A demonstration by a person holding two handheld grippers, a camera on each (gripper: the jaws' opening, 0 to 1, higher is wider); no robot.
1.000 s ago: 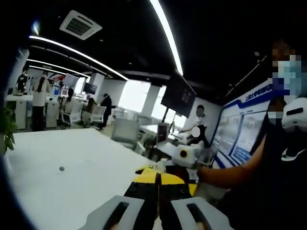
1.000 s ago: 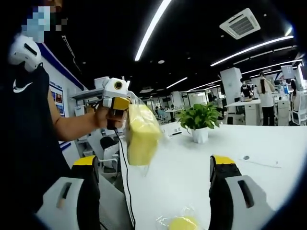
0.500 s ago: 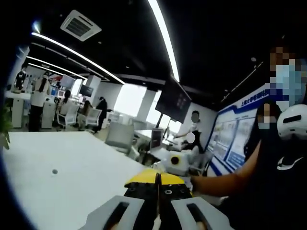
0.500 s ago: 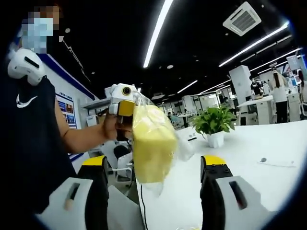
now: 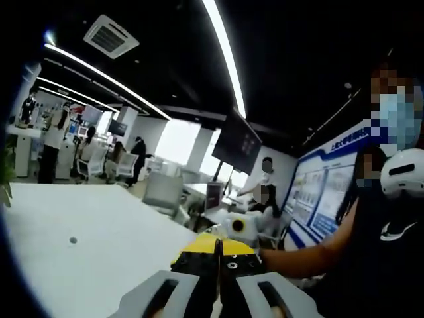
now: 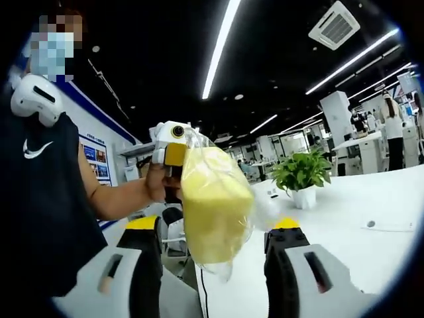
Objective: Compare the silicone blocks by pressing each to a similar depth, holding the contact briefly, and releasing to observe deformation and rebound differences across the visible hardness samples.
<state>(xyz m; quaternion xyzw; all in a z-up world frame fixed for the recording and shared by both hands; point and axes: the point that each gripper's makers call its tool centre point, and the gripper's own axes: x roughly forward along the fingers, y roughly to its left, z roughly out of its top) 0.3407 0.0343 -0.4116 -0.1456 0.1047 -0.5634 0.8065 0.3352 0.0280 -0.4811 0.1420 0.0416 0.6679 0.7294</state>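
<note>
A yellow silicone block (image 6: 215, 205) hangs in a clear plastic bag, held up in the air. My left gripper (image 6: 173, 151) is shut on the top of that bag in the right gripper view. In its own view the left gripper (image 5: 217, 246) shows its yellow-tipped jaws pressed together. My right gripper (image 6: 218, 226) is open, with one jaw on each side of the bagged block, and I cannot tell whether they touch it. In the left gripper view the right gripper (image 5: 240, 226) sits just beyond the shut jaws, held by the person's arm (image 5: 298, 255).
A white table (image 6: 344, 218) stretches out behind, with a potted plant (image 6: 298, 177) on it and a small round hole (image 5: 73, 240) in its top. The person in a dark shirt (image 6: 40, 199) stands close. Office chairs (image 5: 162, 192) and desks lie further back.
The bagged block has come closer and now hangs between the right gripper's jaws, which have narrowed around it. The left gripper stays shut on the bag.
</note>
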